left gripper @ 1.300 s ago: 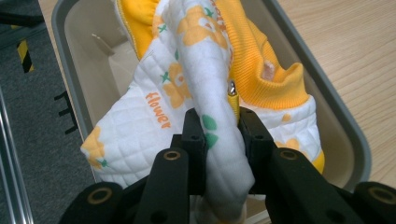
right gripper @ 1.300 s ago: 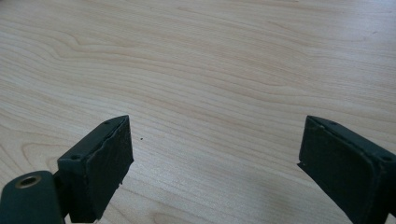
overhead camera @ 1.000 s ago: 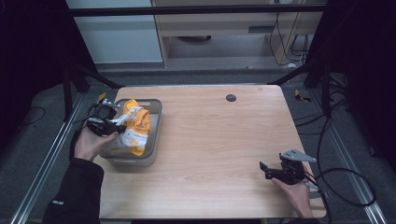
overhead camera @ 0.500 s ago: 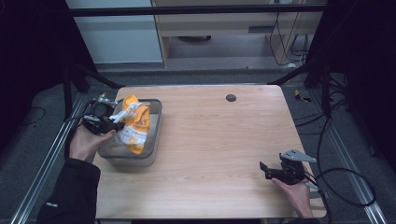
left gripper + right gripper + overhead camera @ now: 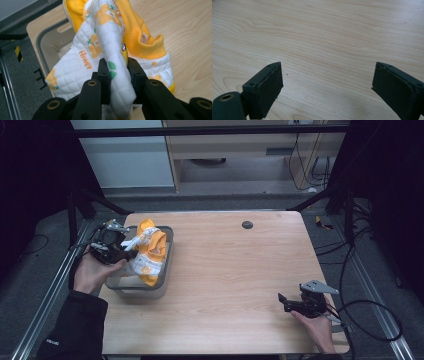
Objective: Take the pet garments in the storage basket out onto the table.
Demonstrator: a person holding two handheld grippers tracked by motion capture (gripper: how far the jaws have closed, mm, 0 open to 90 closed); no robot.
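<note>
Fingers (image 5: 135, 72) of the left gripper (image 5: 116, 75) clamp the quilted garment (image 5: 110, 45) between them.

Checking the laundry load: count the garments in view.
1: a quilted yellow-and-white flower-print baby jacket, pinched by the left tool over the grey bin. More may lie hidden beneath it.

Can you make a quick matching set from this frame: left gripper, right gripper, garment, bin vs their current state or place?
1 left gripper
2 right gripper
3 garment
4 bin

a jaws apart over bare wood
b grey, at the table's left edge
c white and orange, partly lifted out
d jaws clamped on quilted fabric

Pairs: 1-d, 2-a, 3-c, 4-b
</note>
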